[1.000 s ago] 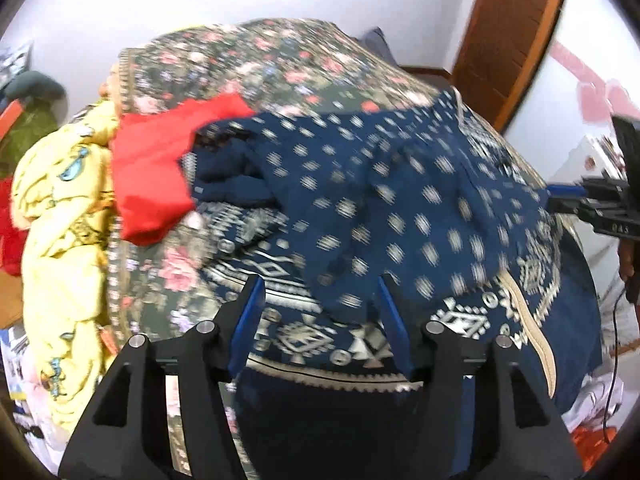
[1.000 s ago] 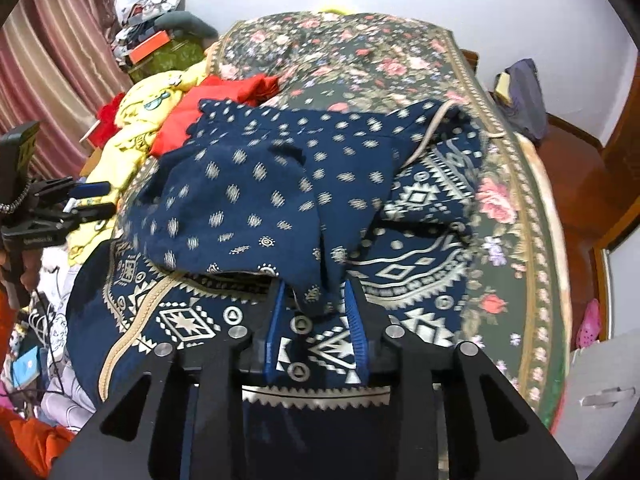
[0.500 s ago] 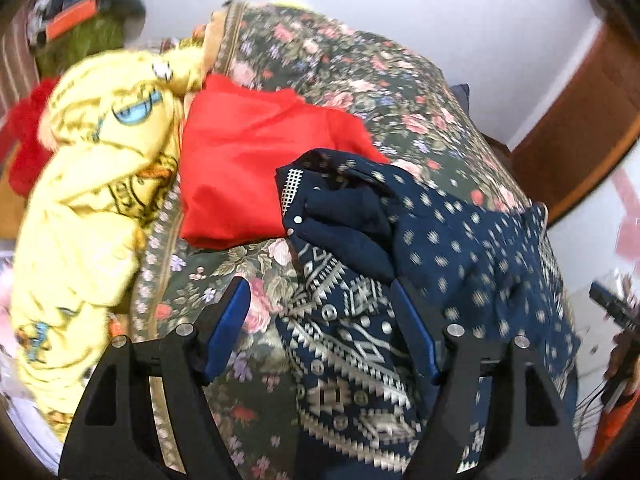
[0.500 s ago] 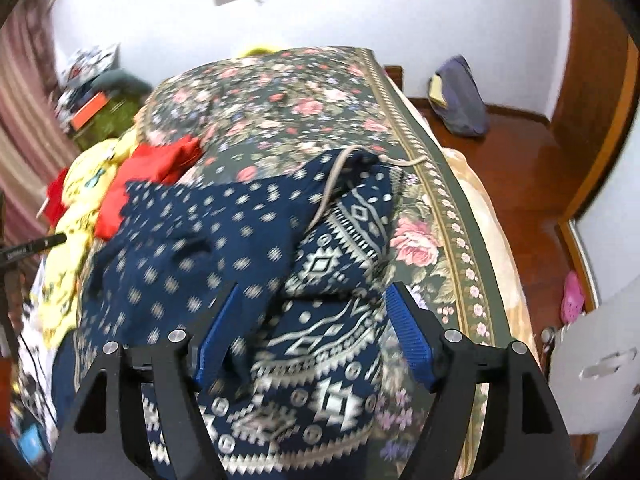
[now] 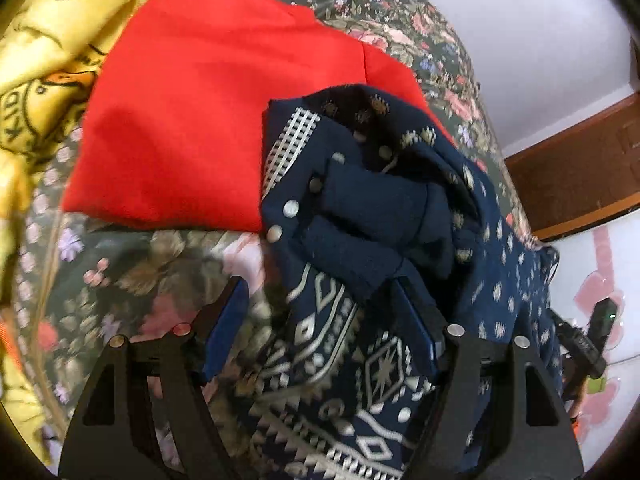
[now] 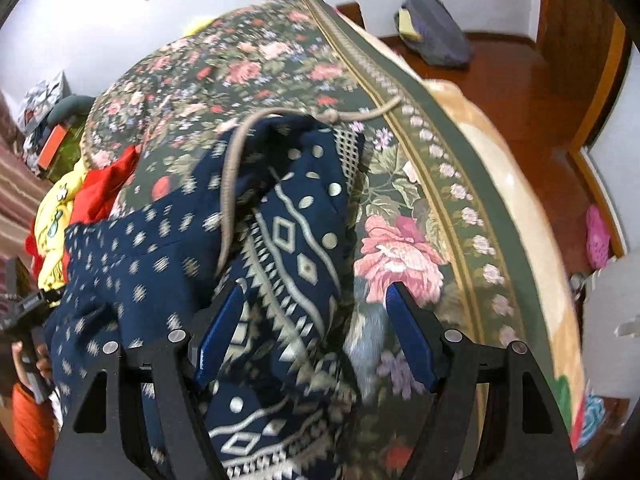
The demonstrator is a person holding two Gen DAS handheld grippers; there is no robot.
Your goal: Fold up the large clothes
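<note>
A large navy garment (image 5: 384,240) with white geometric and dotted print lies crumpled on a floral bedspread (image 5: 120,280). My left gripper (image 5: 324,312) is open, low over the garment's left corner, with cloth lying between its fingers. In the right wrist view the same garment (image 6: 280,240) shows its right corner and a beige drawstring (image 6: 232,184). My right gripper (image 6: 312,320) is open and straddles the garment's right edge.
A red garment (image 5: 208,112) lies just left of the navy one, with yellow printed cloth (image 5: 44,60) beyond it. The bed's right edge (image 6: 520,208) drops to a wooden floor holding a grey bag (image 6: 436,28). Clutter sits at the far left (image 6: 48,120).
My right gripper has let go of the garment and opened. Both grippers have moved outward and down, each to a far corner of the navy garment.
</note>
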